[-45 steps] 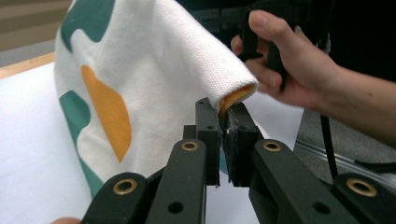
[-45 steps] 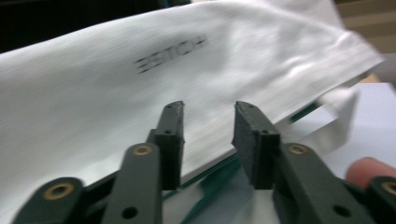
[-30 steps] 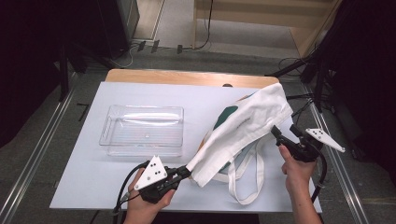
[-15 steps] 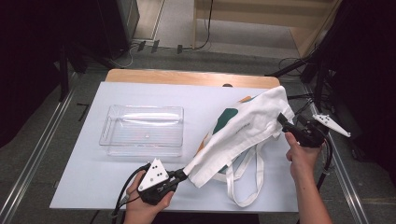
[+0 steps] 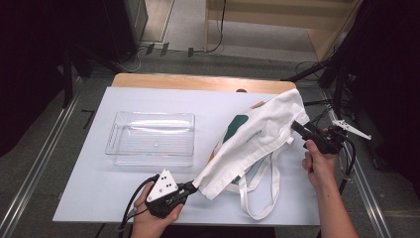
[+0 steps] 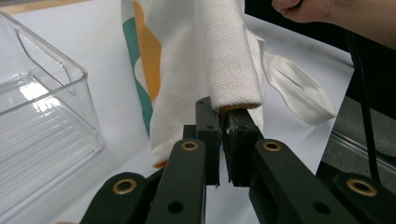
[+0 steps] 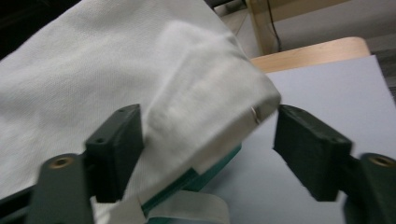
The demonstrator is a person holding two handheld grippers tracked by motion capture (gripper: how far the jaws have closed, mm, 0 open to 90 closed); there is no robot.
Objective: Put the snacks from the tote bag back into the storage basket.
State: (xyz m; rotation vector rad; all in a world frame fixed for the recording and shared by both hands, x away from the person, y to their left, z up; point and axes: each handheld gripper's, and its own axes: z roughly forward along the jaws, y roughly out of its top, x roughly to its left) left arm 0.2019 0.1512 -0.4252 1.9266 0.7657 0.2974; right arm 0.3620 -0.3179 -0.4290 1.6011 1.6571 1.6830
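Pinching a rolled corner of the white canvas tote bag with green and orange print (image 5: 257,139), the left gripper (image 6: 223,140) holds it above the surface (image 5: 99,193). The right gripper (image 7: 205,144) gapes wide around the far corner; closing there seems next. Nearby, the clear plastic bin (image 5: 116,141) looks empty.

My left gripper (image 5: 190,187) sits low at the near edge, jaws pinched on cloth (image 5: 257,139). My right gripper (image 5: 298,127), farther off at right, has its jaws spread wide.
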